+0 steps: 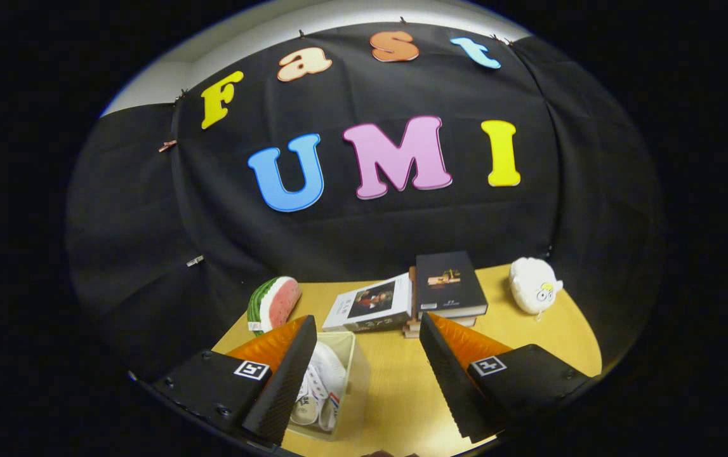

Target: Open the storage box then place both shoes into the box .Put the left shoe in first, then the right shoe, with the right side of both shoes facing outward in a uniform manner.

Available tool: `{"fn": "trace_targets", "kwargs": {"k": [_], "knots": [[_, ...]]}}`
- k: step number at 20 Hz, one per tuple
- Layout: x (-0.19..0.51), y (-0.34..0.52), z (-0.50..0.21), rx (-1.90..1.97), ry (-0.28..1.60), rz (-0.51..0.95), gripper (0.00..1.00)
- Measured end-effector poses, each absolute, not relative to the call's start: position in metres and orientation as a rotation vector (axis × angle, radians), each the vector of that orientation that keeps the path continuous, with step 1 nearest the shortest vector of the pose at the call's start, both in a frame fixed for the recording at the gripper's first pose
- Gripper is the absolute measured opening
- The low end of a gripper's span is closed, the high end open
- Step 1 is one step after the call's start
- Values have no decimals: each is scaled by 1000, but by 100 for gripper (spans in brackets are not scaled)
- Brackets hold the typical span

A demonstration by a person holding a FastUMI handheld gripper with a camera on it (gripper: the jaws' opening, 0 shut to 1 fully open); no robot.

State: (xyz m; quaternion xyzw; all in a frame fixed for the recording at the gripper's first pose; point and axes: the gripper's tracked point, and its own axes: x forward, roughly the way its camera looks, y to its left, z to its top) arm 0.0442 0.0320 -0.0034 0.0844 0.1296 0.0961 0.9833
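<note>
A: What is the gripper (364, 371) doing?
B: Its fingers are standing wide apart, grasping nothing, over the table (395, 387).
A: And the shoes (320, 387)?
B: They are lying inside the storage box (352, 381), partly behind the left finger; books (421, 295), a watermelon slice (273, 303) and a plush toy (534, 285) are sitting beyond.

Watermelon slice (274, 303); books (416, 294); white plush toy (533, 285); table (395, 387).

Tool (367, 355) spread (empty) above storage box (356, 381)
</note>
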Motion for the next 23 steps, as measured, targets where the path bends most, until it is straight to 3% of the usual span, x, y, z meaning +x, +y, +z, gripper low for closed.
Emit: {"fn": "trace_targets", "kwargs": {"k": [6, 11, 23], "knots": [[19, -61, 19, 23, 123, 109, 99], [0, -107, -5, 57, 114, 79, 99], [4, -132, -31, 113, 182, 64, 99]]}}
